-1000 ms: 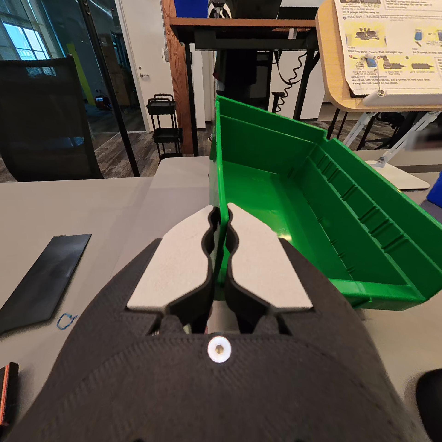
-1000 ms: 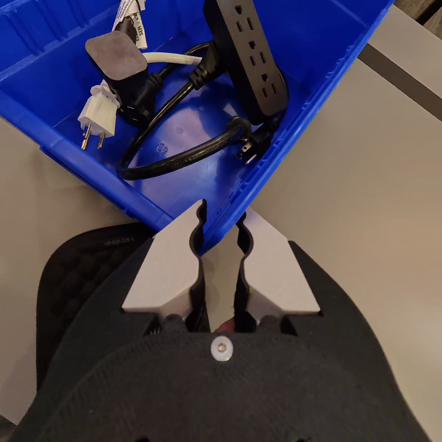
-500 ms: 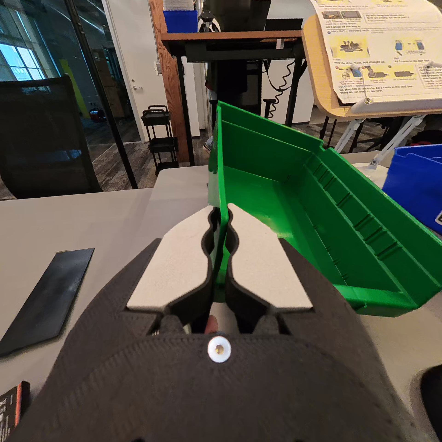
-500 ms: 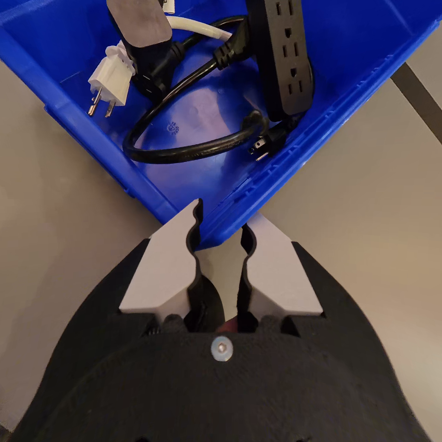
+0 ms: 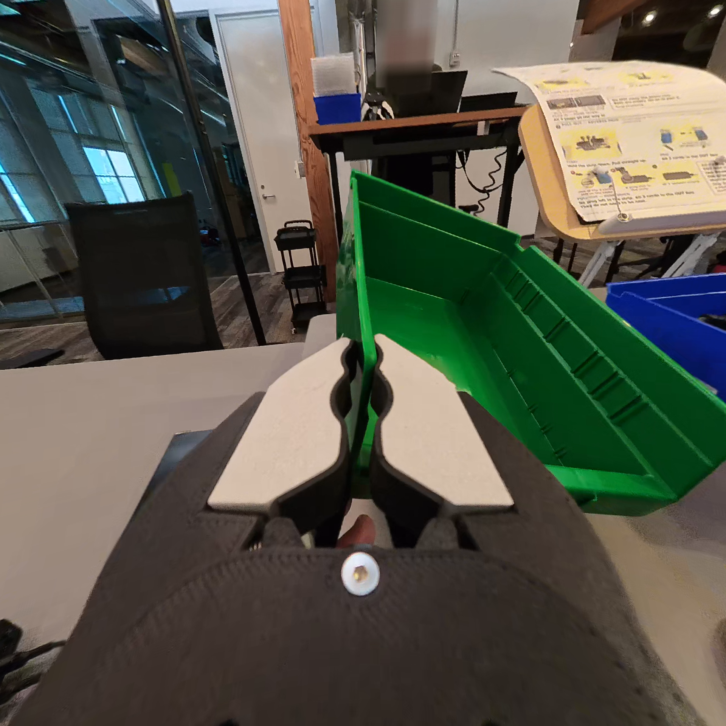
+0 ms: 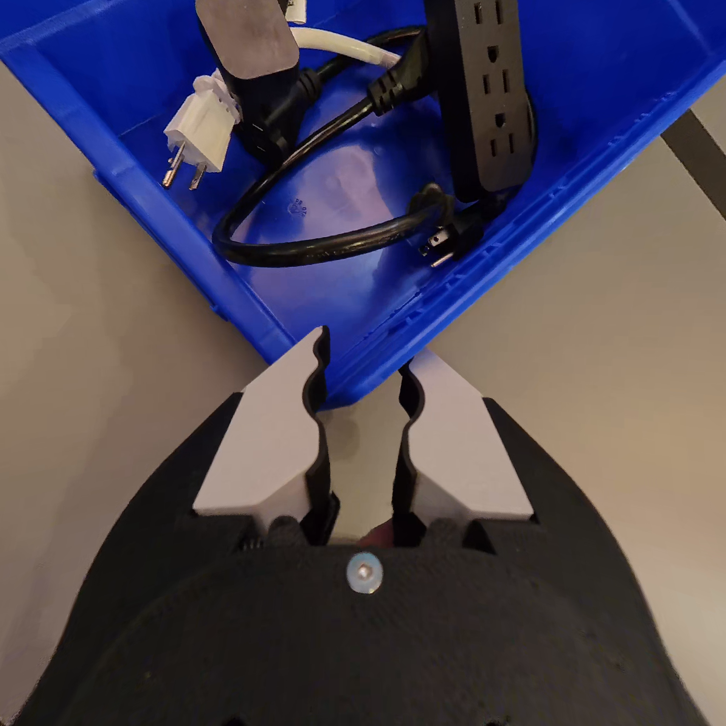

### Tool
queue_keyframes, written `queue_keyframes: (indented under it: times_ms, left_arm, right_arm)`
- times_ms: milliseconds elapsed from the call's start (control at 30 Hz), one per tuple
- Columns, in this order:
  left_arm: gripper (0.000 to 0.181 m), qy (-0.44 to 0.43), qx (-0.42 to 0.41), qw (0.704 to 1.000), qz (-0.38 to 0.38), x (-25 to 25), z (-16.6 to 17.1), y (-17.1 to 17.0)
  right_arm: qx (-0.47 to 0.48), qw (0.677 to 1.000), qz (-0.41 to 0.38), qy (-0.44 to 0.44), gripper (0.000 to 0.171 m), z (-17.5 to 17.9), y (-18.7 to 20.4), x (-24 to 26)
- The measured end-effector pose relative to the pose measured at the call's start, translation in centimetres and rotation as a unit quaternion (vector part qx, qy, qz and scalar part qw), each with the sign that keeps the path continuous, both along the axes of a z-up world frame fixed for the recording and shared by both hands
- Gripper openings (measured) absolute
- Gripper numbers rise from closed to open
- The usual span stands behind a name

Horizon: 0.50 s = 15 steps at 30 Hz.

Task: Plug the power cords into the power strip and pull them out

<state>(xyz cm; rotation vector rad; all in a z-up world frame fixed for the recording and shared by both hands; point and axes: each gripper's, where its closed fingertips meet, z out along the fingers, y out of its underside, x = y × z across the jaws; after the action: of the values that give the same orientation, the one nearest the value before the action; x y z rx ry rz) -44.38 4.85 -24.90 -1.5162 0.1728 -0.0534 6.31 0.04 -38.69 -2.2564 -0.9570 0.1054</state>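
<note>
My left gripper (image 5: 363, 349) is shut on the near left wall of an empty green bin (image 5: 491, 353), which stretches away to the right. My right gripper (image 6: 369, 345) is shut on the near corner of a blue bin (image 6: 157, 212), one finger inside and one outside. The blue bin holds a black power strip (image 6: 487, 98), a black cord (image 6: 314, 251) with its plug (image 6: 444, 243), a white plug (image 6: 196, 137) on a white cord (image 6: 345, 51), and a black plug block with a grey top (image 6: 247, 39). The blue bin also shows in the left wrist view (image 5: 668, 322).
Both bins are over a grey table (image 5: 98, 432). A tilted wooden board with an instruction sheet (image 5: 628, 157) stands at the back right. A black chair (image 5: 141, 275) is beyond the table's far edge. A dark stripe (image 6: 699, 145) crosses the table right of the blue bin. There is about 55 cm between the tips of the two grippers.
Both bins moved with their grippers. In the left view the blue bin has come into sight on the right and the black strip on the table slid behind the gripper. The black pad left the right view.
</note>
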Motion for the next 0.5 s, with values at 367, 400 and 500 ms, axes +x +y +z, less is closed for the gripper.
queue_keyframes:
  times_ms: [367, 400, 500]
  left_arm:
    - [0.002, -0.029, 0.031, 0.998, 0.048, -4.9, 2.8, -4.7]
    - [0.002, -0.032, 0.034, 0.998, 0.051, -5.3, 3.0, -5.0]
    - [0.002, -0.038, 0.045, 0.996, 0.061, -6.4, 3.9, -5.6]
  right_arm:
    - [-0.006, 0.998, 0.011, 0.056, 0.036, 0.0, 1.0, -8.2]
    - [-0.008, 0.998, 0.012, 0.062, 0.037, 0.0, 1.1, -9.1]
    - [-0.009, 0.997, 0.019, 0.074, 0.039, 0.0, 1.3, -11.5]
